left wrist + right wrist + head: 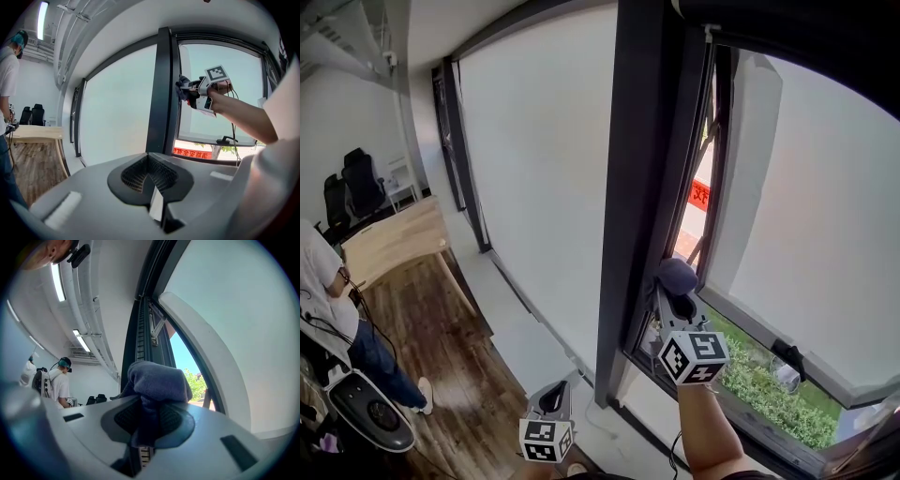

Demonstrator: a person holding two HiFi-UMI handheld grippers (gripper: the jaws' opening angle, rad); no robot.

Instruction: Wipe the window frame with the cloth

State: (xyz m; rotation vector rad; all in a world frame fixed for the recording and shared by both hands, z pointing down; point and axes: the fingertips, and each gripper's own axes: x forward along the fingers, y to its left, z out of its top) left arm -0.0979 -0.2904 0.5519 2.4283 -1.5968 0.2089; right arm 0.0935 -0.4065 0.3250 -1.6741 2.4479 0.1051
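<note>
Where the head view looks down, right tool (674, 294): up at the window, pinching the blue cloth (677, 274).
Cloth: pressed to the right edge of the window frame (636, 187), on its dark upright, low down near the bottom corner of the opening.
Sash (806, 225): open, tilted outward, with greenery below it.
Left tool (551, 397): held low beside the white sill (534, 342), well apart from the cloth.
Room: dark wood floor (441, 361); a pale wooden worktop (394, 239) at the left; black chairs (354, 183) beyond it; a person (328, 286) at the left edge.
Left gripper view, left tool: pads pressed together with nothing between them.
Left gripper view, beyond: right tool and cloth against the upright, an arm reaching in from the right; a red banner (197, 153) outside under the sash.
Right gripper view, right tool: both pads closed on a fold of the cloth, which bunches above them in front of the frame's channel.
Right gripper view, room: strip lights (58, 282) on a white ceiling; a person stands at the lower left.
</note>
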